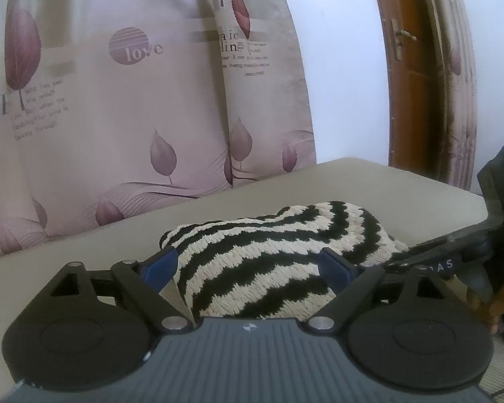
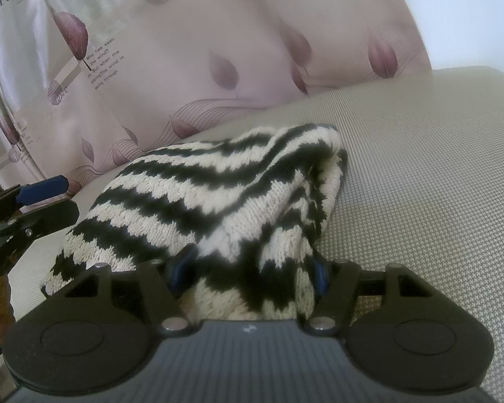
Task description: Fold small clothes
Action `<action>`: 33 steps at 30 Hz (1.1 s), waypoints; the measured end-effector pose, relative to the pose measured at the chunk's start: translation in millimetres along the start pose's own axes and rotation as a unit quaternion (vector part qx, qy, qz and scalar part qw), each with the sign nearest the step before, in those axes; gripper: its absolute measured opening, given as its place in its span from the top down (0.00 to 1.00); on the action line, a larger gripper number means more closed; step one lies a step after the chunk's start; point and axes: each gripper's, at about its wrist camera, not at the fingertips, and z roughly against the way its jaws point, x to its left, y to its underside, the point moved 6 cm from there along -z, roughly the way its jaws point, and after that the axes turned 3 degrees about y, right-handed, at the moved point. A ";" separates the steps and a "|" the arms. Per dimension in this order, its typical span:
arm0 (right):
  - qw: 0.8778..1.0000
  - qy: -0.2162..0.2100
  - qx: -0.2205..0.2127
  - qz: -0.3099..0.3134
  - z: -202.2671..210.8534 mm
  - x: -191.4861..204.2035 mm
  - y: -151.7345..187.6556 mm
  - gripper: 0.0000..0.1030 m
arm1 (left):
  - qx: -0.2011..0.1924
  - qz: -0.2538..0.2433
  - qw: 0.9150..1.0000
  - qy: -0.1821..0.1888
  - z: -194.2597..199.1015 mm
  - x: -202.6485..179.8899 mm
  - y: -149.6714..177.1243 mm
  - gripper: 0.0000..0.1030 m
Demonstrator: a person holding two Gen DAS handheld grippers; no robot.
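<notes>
A black-and-cream zigzag knitted garment (image 1: 268, 252) lies bunched on a beige textured surface (image 1: 84, 245). My left gripper (image 1: 248, 265) has its blue-padded jaws wide apart, with the knit between them and against the gripper body. In the right wrist view the same garment (image 2: 201, 194) rises in a mound. My right gripper (image 2: 252, 268) also has knit between its blue pads (image 2: 181, 265), with the jaws apart around a thick fold. The left gripper (image 2: 33, 201) shows at the left edge there, and the right gripper's body (image 1: 470, 248) shows at the right in the left wrist view.
A pink curtain with leaf prints (image 1: 134, 100) hangs just behind the beige surface. A white wall and a brown wooden door frame (image 1: 413, 67) stand at the back right. The beige surface (image 2: 420, 168) extends to the right of the garment.
</notes>
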 end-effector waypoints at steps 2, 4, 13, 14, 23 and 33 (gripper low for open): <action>1.000 0.000 0.000 0.000 0.3 0.4 0.2 0.36 | 0.000 -0.002 1.000 -0.002 -1.5 0.8 -0.8 0.12; 1.000 0.001 -0.001 0.001 0.3 0.4 0.2 0.35 | 0.001 -0.003 1.000 -0.003 -2.7 1.7 -1.1 0.12; 1.000 0.002 -0.002 0.004 0.6 0.6 -0.3 0.35 | 0.007 -0.005 1.000 -0.012 -8.6 6.7 0.1 0.11; 1.000 0.002 -0.002 0.003 0.7 0.9 0.4 0.35 | 0.008 -0.005 1.000 -0.012 -9.2 7.2 0.4 0.11; 1.000 0.002 -0.003 0.004 0.9 1.3 0.7 0.35 | 0.018 -0.007 1.000 -0.018 -16.2 10.8 4.6 0.09; 1.000 0.002 -0.004 0.007 1.2 2.5 1.0 0.35 | 0.035 0.038 0.999 0.002 -28.4 25.9 9.5 0.03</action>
